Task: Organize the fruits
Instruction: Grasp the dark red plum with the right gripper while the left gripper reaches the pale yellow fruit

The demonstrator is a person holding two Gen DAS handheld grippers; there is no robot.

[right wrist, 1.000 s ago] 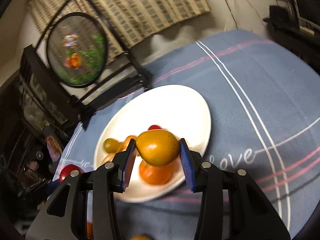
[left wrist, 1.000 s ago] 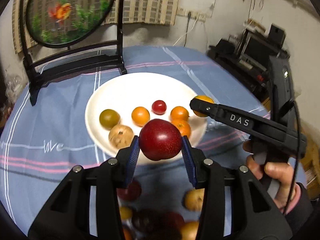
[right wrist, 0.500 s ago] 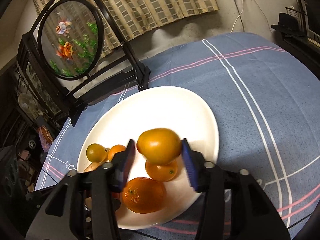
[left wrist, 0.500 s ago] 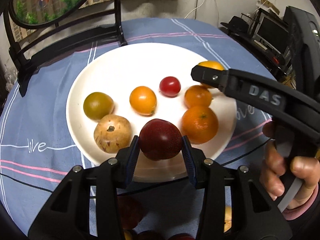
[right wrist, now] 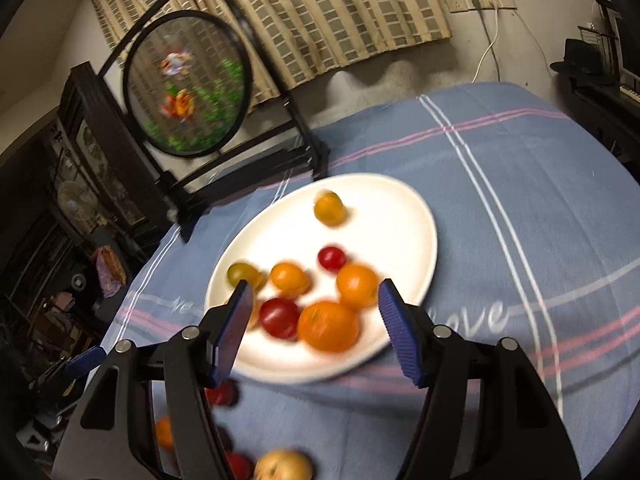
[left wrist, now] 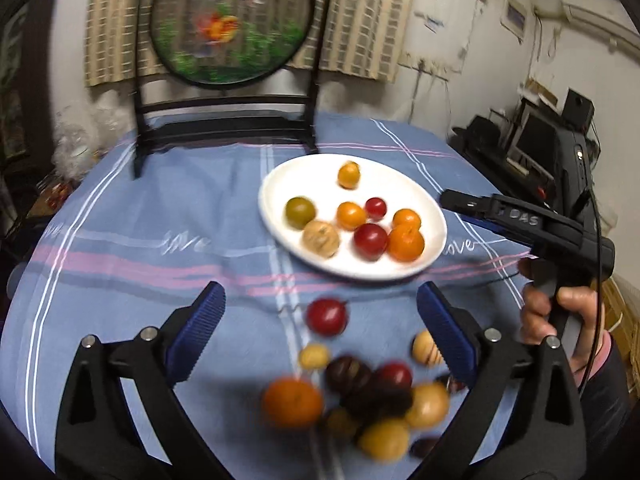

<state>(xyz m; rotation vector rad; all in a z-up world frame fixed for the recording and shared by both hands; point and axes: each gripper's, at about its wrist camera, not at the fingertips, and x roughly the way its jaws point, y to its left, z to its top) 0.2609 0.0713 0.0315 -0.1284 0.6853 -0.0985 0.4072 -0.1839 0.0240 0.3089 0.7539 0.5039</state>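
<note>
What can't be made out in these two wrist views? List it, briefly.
- Loose fruit pile, left wrist view: motion blur smears it, and the left gripper covers its right side, so no exact count.
- Fruit on the cloth near the bottom edge, right wrist view: cut off by the frame and the right gripper.
- Beige fruit on the white plate, right wrist view: mostly behind one finger.
- Cloth lettering: blurred.

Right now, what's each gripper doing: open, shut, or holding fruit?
Left gripper: open, jaws have just been opening, nothing between them.
Right gripper: open, jaws have just been opening, nothing held.
</note>
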